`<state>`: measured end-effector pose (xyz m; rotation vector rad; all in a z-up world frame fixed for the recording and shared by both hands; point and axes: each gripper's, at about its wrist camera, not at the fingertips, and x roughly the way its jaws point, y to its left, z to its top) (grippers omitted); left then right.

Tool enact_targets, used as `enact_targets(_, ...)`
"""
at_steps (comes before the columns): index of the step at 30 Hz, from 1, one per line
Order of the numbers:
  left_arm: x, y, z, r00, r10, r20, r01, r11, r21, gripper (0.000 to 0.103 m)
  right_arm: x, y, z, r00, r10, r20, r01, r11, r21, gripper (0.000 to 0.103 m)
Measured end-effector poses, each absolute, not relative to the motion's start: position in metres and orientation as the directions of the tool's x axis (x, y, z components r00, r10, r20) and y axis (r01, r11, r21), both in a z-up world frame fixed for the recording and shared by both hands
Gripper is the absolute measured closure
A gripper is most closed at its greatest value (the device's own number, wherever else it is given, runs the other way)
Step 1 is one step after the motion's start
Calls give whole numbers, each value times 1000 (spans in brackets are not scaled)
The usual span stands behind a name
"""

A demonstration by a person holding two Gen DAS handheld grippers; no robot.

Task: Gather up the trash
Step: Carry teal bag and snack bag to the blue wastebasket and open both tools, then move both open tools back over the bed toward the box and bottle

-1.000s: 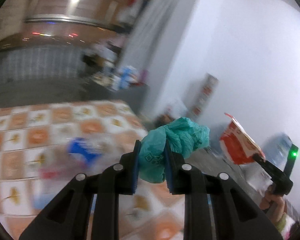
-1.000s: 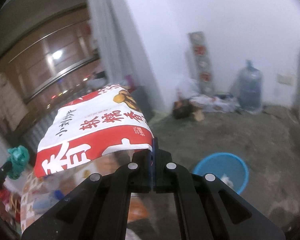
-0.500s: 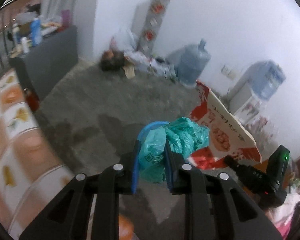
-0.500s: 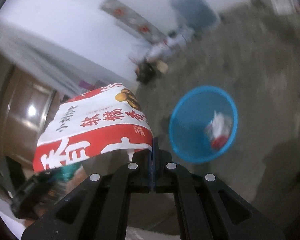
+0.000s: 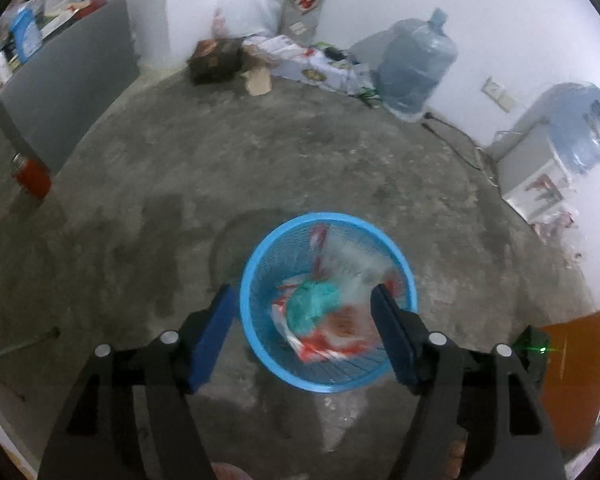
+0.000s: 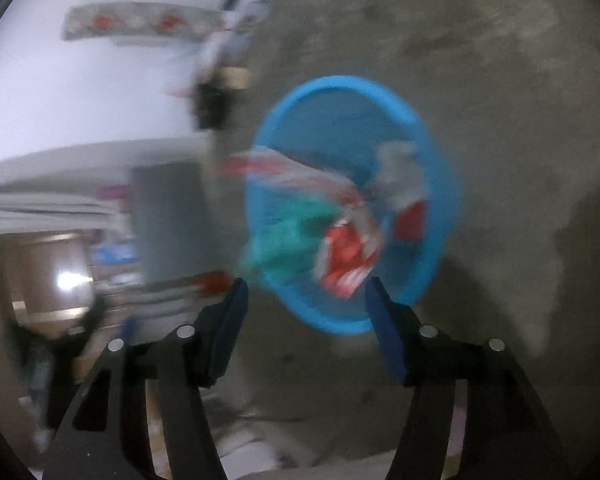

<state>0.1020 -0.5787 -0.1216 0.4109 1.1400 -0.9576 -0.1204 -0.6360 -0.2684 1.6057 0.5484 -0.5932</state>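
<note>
A blue mesh waste basket [image 5: 260, 268] stands on the concrete floor, seen from above. A crumpled green plastic bag [image 5: 310, 306] and a red and white snack packet [image 5: 332, 340] lie inside it, blurred. My left gripper [image 5: 302, 300] is open and empty above the basket. In the right wrist view the basket [image 6: 440, 184] is tilted and blurred, with the green bag [image 6: 288, 236] and the red and white packet [image 6: 348, 256] in or just above it. My right gripper [image 6: 306, 292] is open and empty over its near rim.
Two large water bottles [image 5: 418, 68] stand by the far white wall, one on a dispenser [image 5: 580, 132]. Bags and cardboard [image 5: 236, 60] lie along the wall. A grey cabinet [image 5: 60, 92] stands at left with a red can [image 5: 32, 176] beside it.
Both grippers have opened. The green bag and the red and white packet have left the jaws and dropped into the blue basket. Both views now look down on the basket.
</note>
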Motion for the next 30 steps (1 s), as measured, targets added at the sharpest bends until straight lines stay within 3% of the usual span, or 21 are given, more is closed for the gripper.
enact_targets(11,111,-527,-60,148,-526,-838,745,616,-255,30,-147,-615,-236,746,-64,-662,659,-68,749,42)
enact_targets(17,107,-454,-2,192,-606,-772,751,597,-282,25,-120,-591,-162,733,-126,-669,679,198,707,32)
enact_targets(22,106,-375,45,296,-659,-692,755,605,-253,21,-81,-533,-81,721,-188,-667,653,506,564,16)
enact_targets(27,103,-293,79,375,-670,-640,747,627,-220,20,-51,-473,-33,709,-217,-671,608,671,425,9)
enact_targets(30,100,-235,95,445,-674,-590,720,661,-212,11,-38,-439,-17,717,-213,-664,565,735,375,8)
